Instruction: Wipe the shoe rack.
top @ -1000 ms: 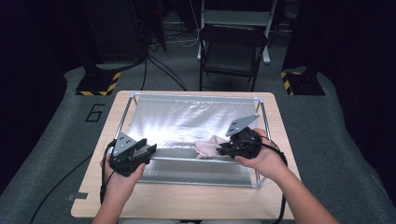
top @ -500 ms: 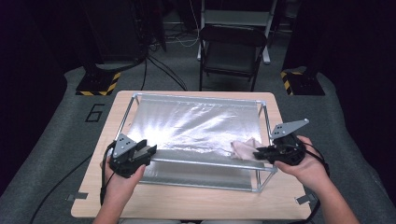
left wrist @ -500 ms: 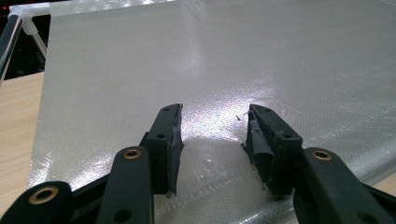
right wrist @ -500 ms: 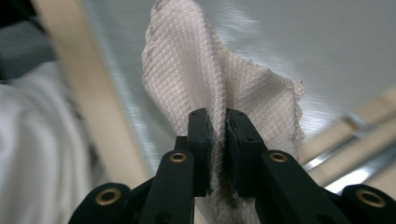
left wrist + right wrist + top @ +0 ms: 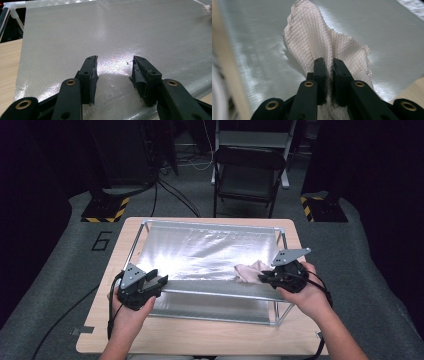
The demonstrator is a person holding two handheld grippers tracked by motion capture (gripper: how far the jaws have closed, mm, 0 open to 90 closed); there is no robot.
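The right hand-held gripper [image 5: 264, 278], jaws pinched on the pale cloth [image 5: 248, 271], swung out to the silver sheet's [image 5: 200, 252] right edge half a second ago, and has since come back inward, the cloth with it

High view looks down on the silver sheet [image 5: 200, 255]; both gripper views skim it closely.

One cloth [image 5: 250, 270] — two hand-held grippers [image 5: 146, 283]

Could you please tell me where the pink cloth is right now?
In the high view the pink cloth lies on the silver sheet, near its right edge, pinched in the right gripper.
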